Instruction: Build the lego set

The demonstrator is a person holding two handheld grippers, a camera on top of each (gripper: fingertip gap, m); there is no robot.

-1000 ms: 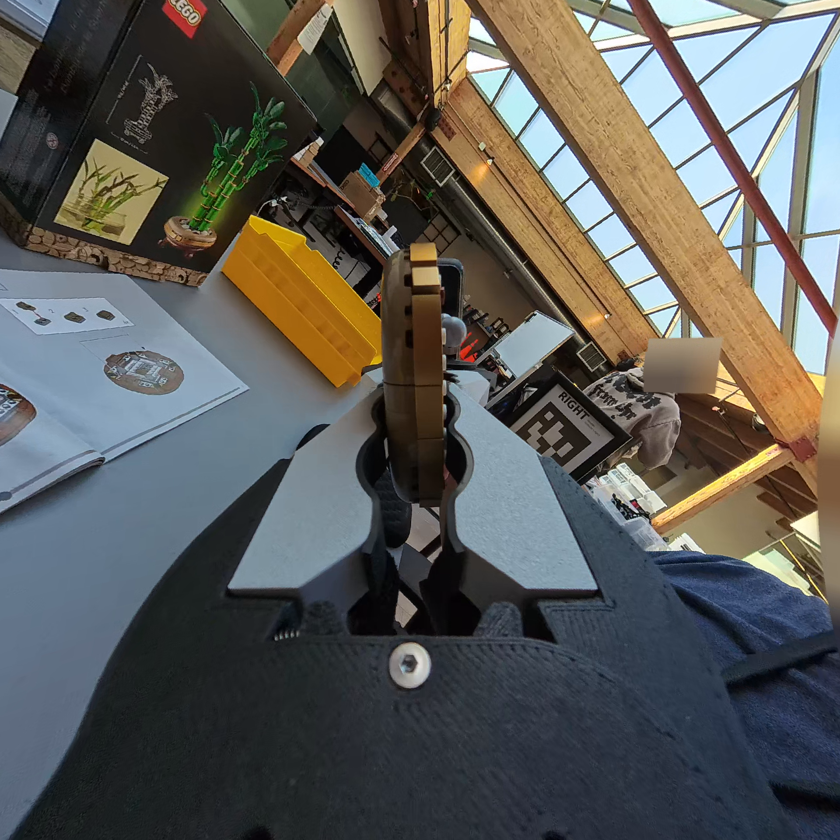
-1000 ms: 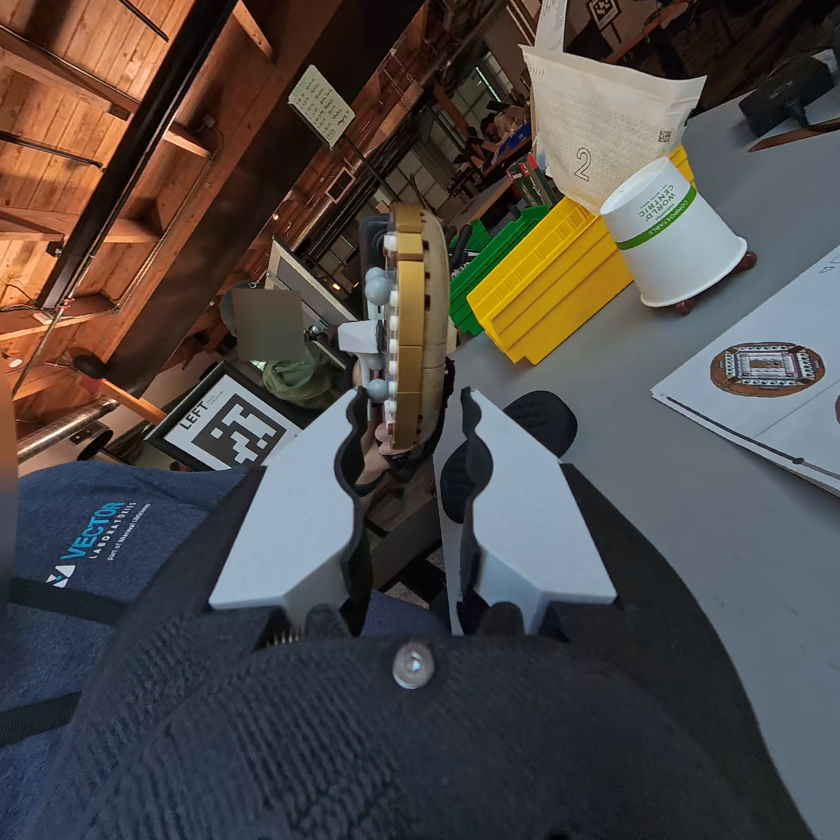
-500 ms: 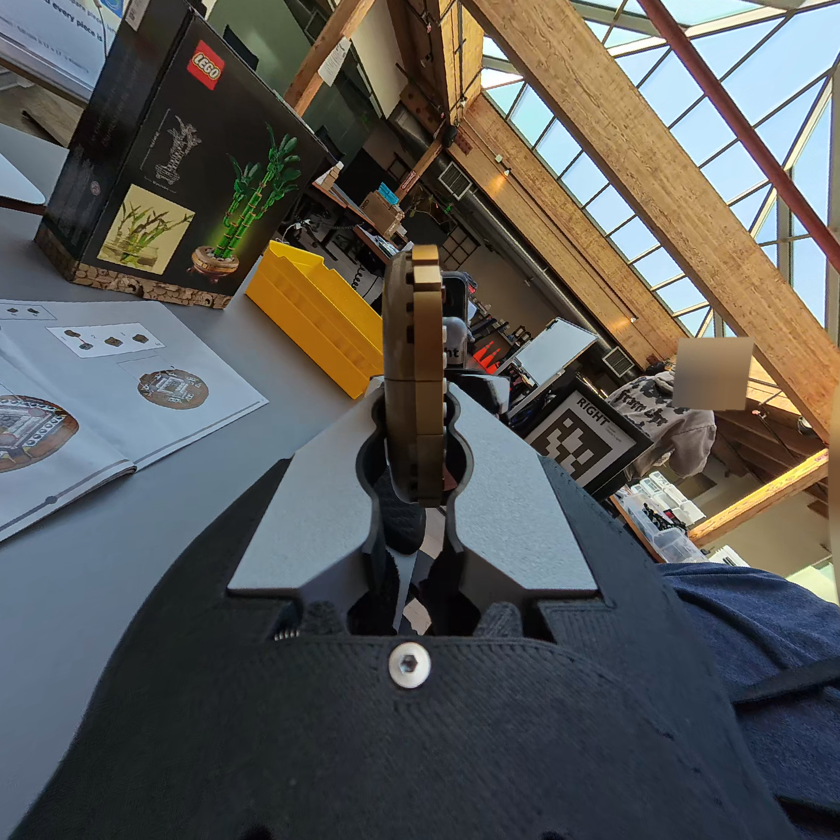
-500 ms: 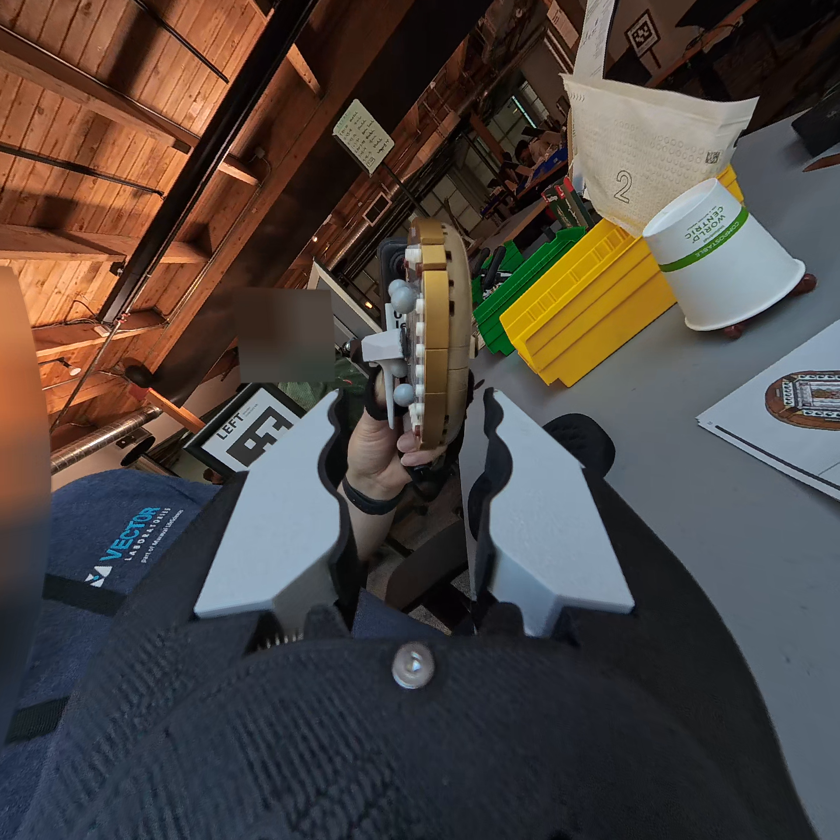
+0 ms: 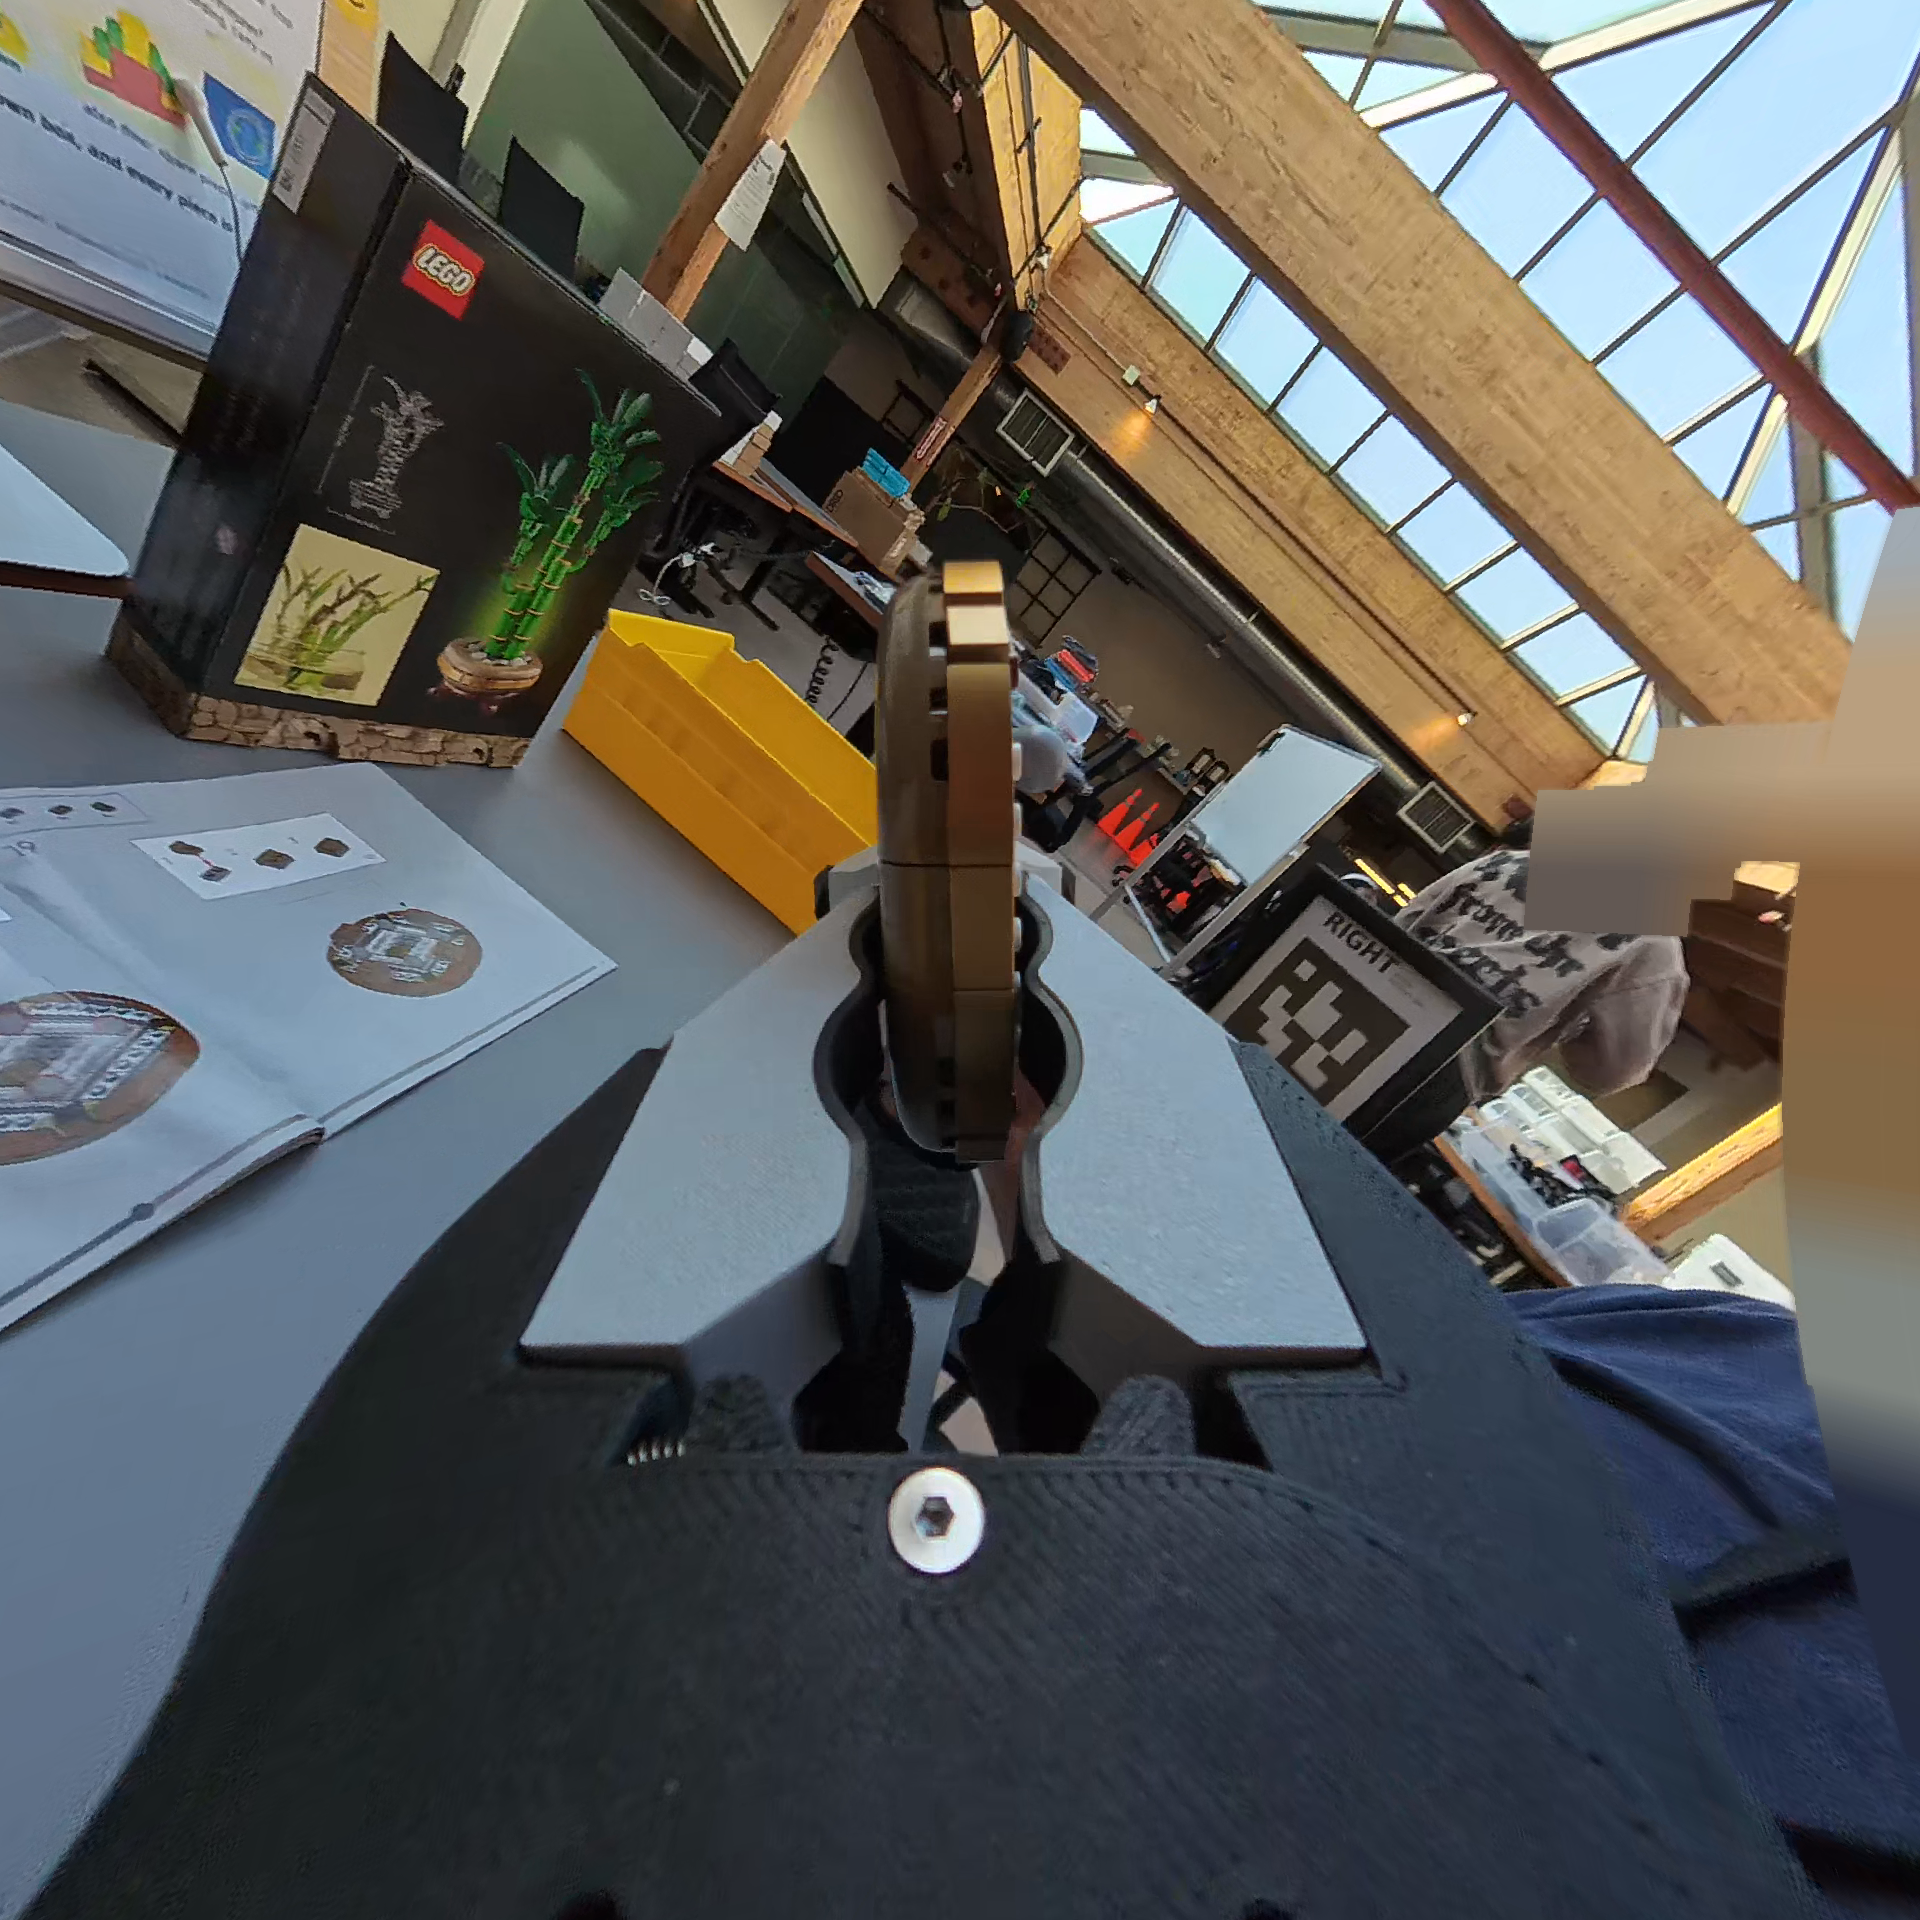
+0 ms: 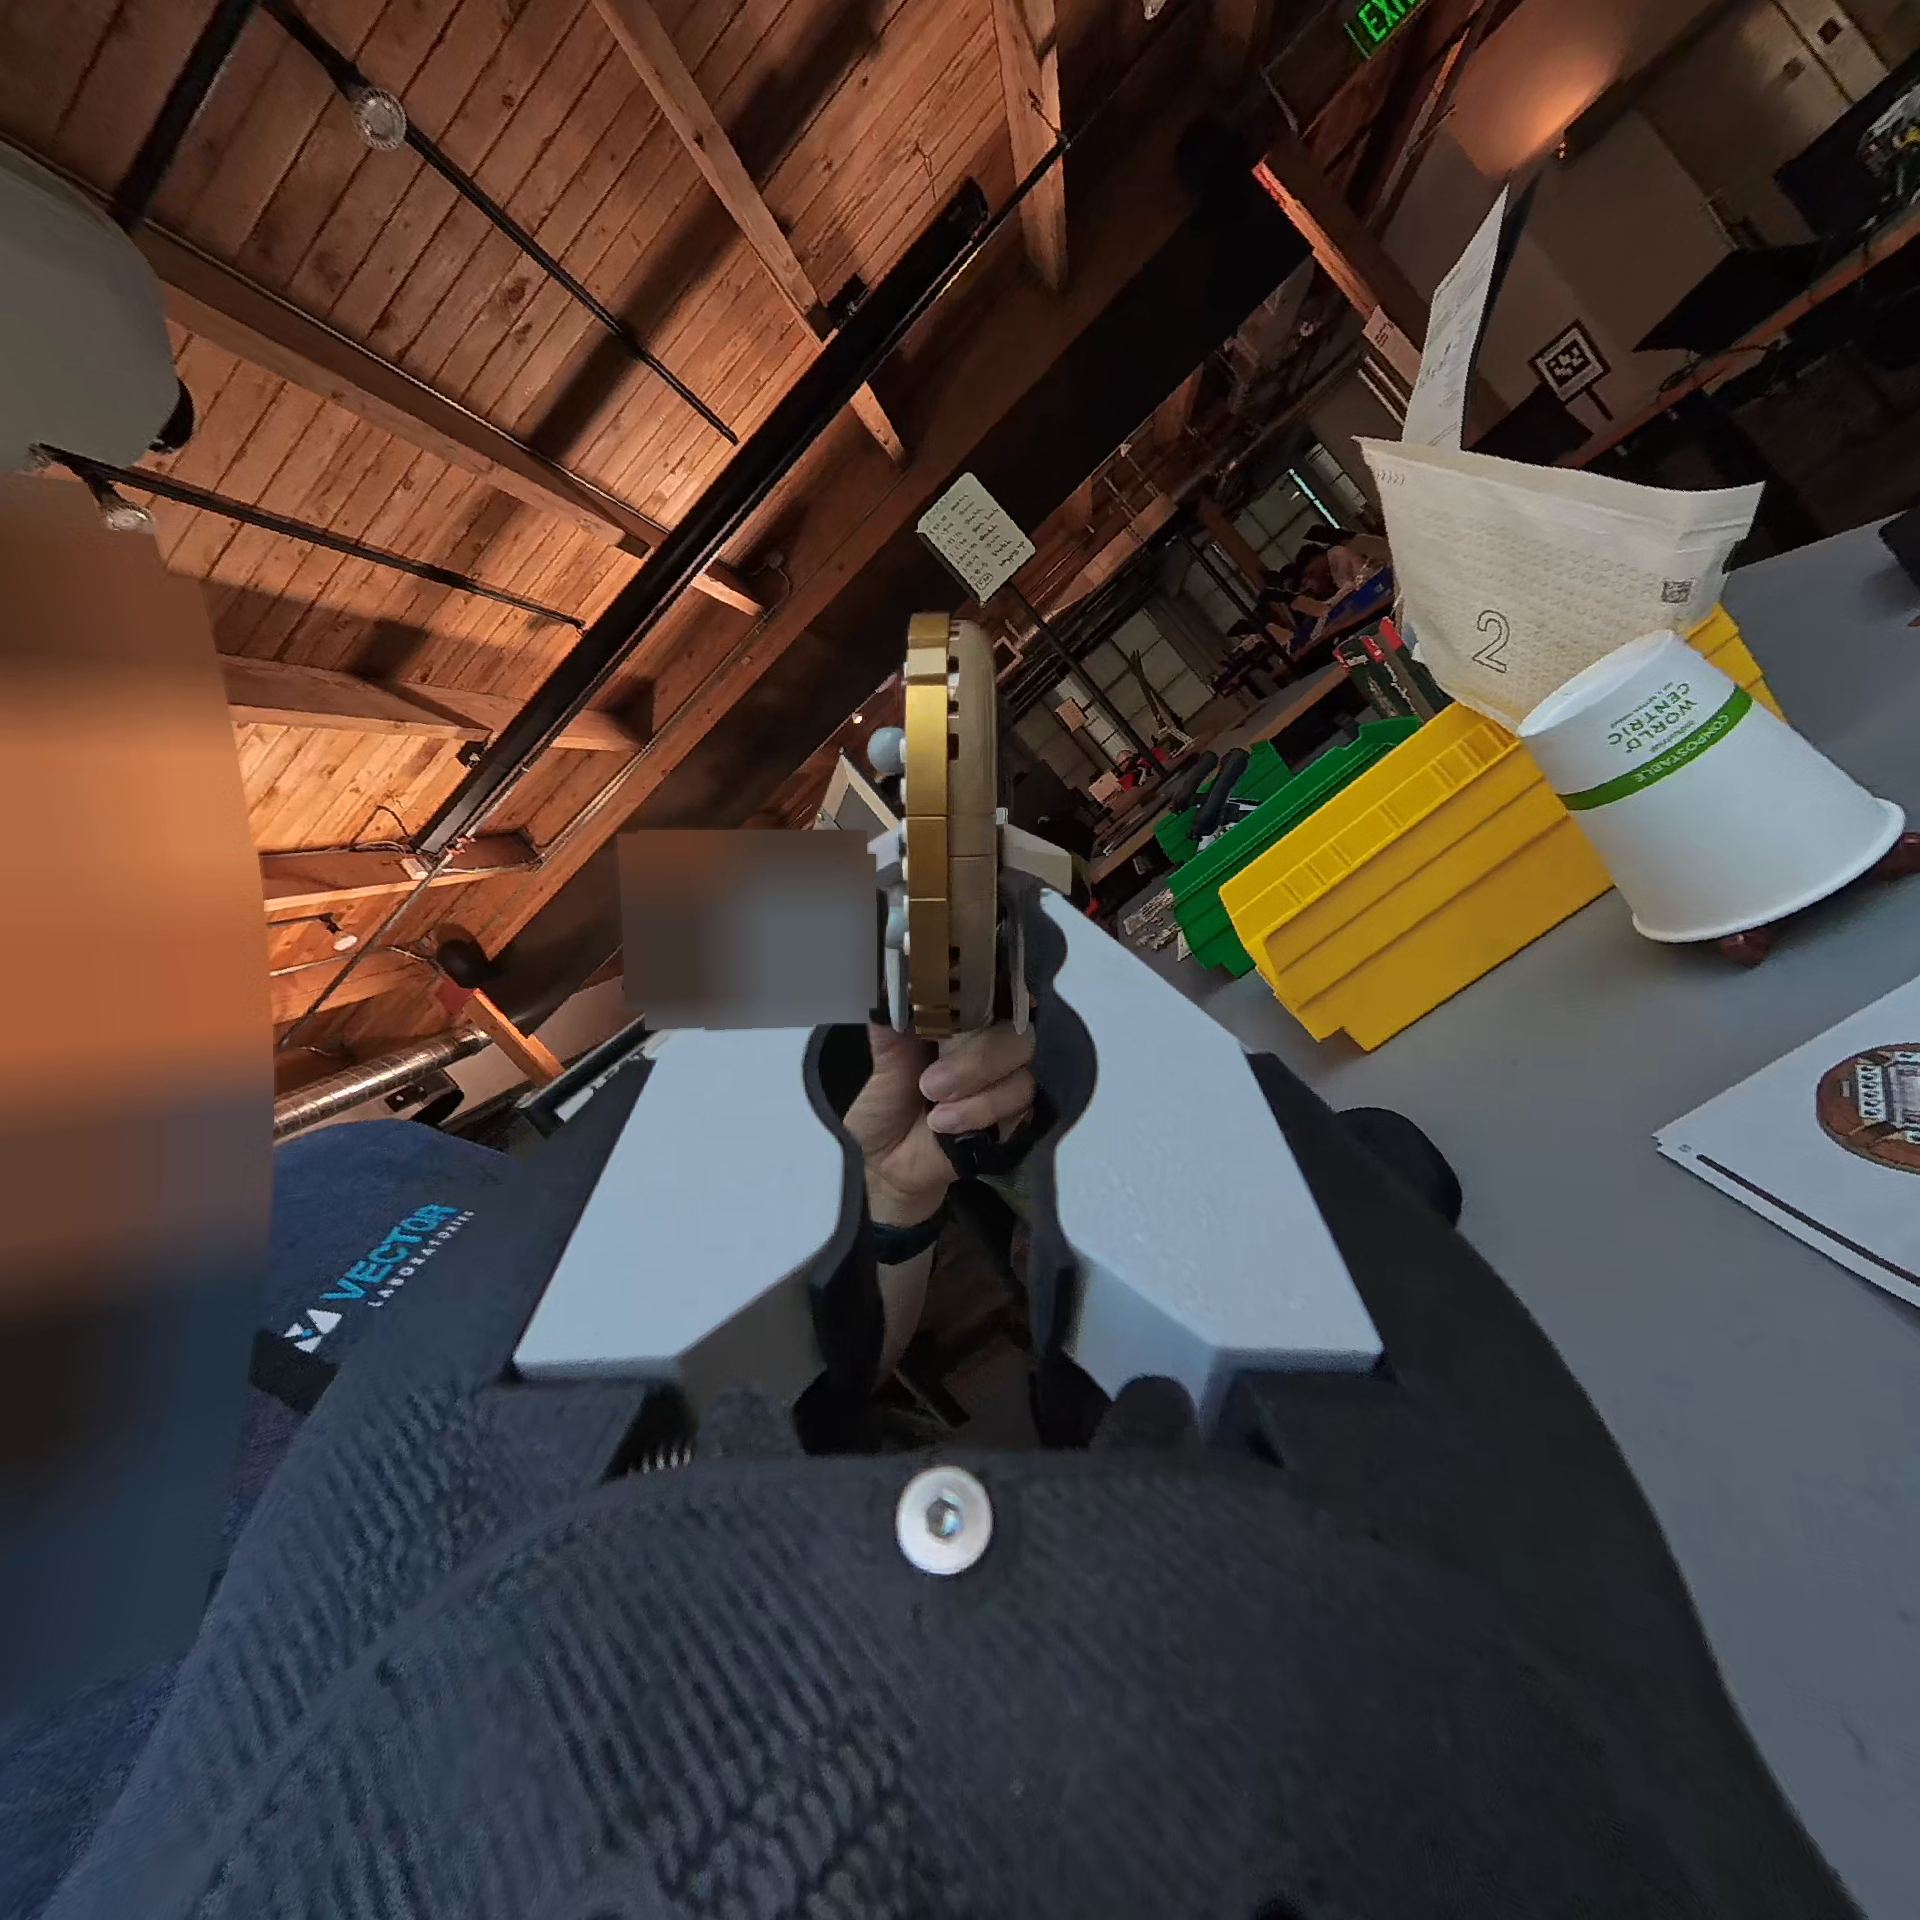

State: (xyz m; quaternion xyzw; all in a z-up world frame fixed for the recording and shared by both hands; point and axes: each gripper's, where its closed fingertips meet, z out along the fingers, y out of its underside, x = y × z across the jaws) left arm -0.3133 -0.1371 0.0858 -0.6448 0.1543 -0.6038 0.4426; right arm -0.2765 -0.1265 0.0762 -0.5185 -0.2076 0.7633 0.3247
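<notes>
1. My left gripper (image 5: 951, 997) has its jaws closed on the round brown-and-gold lego disc (image 5: 948, 852), gripping its lower rim so the disc stands on edge, lifted clear of the grey counter (image 5: 312, 1351); I judge it is held this way so both faces stay reachable.
2. My right gripper (image 6: 951, 1039) has its jaws parted wide with nothing between them; the same disc (image 6: 951, 831) sits just beyond their tips, edge-on, which I read as lining up to work on it.
3. The instruction booklet (image 5: 260, 987) lies open on the counter beside the left gripper; the set's box (image 5: 395, 499) stands upright behind it, next to a yellow bin (image 5: 727, 748); handy for reference, I'd guess.
4. In the right wrist view an upturned paper cup (image 6: 1704, 800), a numbered paper bag (image 6: 1538, 582) and a green bin (image 6: 1226, 862) sit farther along.
5. Seen edge-on, the disc's faces are hidden; small grey knobs and white bits on one side are hard to make out; I cannot tell whether the right jaws touch the disc; blurred patches cover parts of both views.
</notes>
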